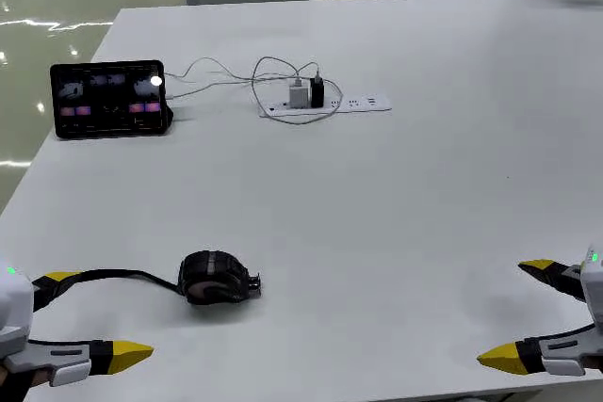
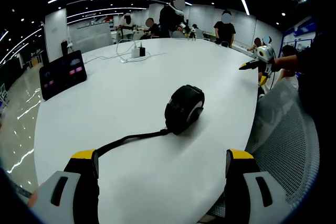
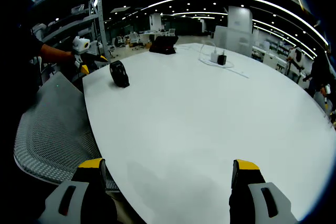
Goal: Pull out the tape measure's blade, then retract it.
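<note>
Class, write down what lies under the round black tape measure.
The round black tape measure rests directly on the white tabletop; nothing else shows beneath. The patch under its body is covered.

Right claw (image 3: 168, 165) jaws spread wide above the tabletop (image 3: 210, 114); tape measure (image 3: 119, 73) far left, well apart.

Wide open tabletop (image 1: 405, 233) to the right of the tape measure (image 1: 219, 278); its strap (image 1: 113, 276) trails left, while the tablet (image 1: 110, 99) and cabled power strip (image 1: 325, 104) sit well beyond it.
</note>
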`<state>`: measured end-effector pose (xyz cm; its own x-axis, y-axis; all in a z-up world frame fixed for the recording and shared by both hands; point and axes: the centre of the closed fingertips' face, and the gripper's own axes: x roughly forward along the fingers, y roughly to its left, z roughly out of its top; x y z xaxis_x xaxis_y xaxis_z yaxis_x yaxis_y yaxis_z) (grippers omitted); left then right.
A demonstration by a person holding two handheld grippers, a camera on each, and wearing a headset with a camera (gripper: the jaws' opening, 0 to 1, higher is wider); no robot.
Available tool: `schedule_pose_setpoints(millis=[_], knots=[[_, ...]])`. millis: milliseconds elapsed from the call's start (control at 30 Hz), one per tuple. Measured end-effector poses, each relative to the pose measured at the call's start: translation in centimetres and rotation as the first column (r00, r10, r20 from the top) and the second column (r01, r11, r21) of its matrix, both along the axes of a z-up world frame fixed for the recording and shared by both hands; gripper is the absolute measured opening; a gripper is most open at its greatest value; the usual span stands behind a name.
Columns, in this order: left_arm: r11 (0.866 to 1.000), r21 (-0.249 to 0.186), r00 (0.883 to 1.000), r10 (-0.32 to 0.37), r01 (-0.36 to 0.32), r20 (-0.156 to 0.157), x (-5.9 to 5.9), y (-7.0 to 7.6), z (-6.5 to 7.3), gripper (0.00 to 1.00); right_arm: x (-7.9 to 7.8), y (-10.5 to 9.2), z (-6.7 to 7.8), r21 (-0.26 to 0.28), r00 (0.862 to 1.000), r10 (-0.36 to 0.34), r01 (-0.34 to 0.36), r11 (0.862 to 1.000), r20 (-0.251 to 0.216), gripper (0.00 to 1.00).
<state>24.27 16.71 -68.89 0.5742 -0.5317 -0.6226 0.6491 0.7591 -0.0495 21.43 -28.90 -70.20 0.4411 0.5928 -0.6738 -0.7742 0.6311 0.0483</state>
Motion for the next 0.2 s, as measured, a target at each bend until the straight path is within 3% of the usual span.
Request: schedule_pose_setpoints(millis=[200], knots=[[1.000, 0.005, 1.000, -0.003, 0.004, -0.004, 0.06, 0.04, -0.18, 0.99, 0.24, -0.01, 0.21, 0.000, 1.000, 0.002, -0.002, 1.000, 0.002, 0.99]])
